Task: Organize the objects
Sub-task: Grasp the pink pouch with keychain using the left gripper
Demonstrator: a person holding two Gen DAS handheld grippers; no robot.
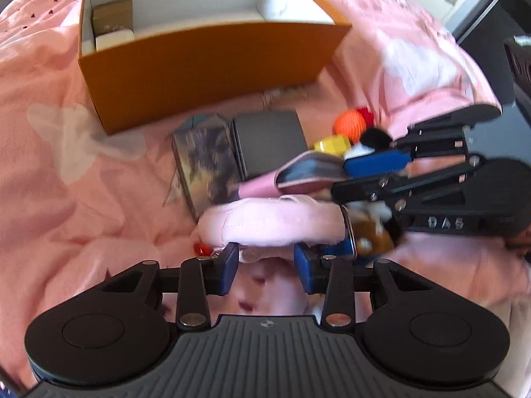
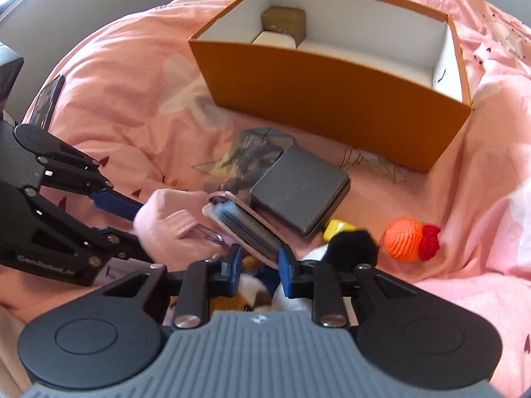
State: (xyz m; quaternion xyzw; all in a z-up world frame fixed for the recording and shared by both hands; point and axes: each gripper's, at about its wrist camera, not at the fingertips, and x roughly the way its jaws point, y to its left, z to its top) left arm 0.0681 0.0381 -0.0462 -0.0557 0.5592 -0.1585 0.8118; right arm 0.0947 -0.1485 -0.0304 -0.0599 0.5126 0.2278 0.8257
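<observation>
Here, at the bottom of the right wrist view, the right gripper (image 2: pixel 257 270) is closing its blue pads on the lower end of a pink card holder (image 2: pixel 244 224), a small book of sleeves that is slanting up and to the left from the jaws toward the centre of the frame. Beneath those jaws a brown and white plush toy (image 2: pixel 252 295) is lying partly hidden. In the left wrist view the left gripper (image 1: pixel 267 267) is sitting at the lower centre with its jaws partly apart, and a soft pink pouch (image 1: pixel 272 224) is resting just above and across the fingertips; whether the pads are pressing on it I cannot tell, as that part is blurred. The same gripper is entering the right wrist view from the left edge, one blue finger touching the pouch. Further up, at the centre of both frames, a dark grey flat box (image 2: pixel 298 192) is lying on the pink bedsheet (image 2: pixel 116 106), overlapping a picture card (image 2: pixel 245 159). To the right of it a yellow block (image 2: pixel 337 227), a black pom-pom (image 2: pixel 353 245) and an orange yarn ball (image 2: pixel 403 238) with a red tuft are lying close together. Farthest off, in the upper part of both views, an open orange box (image 2: pixel 332 99) is standing on the sheet, well apart from both grippers, holding a small brown box (image 2: pixel 285 21) and a white item (image 2: pixel 275 39) at one end.
</observation>
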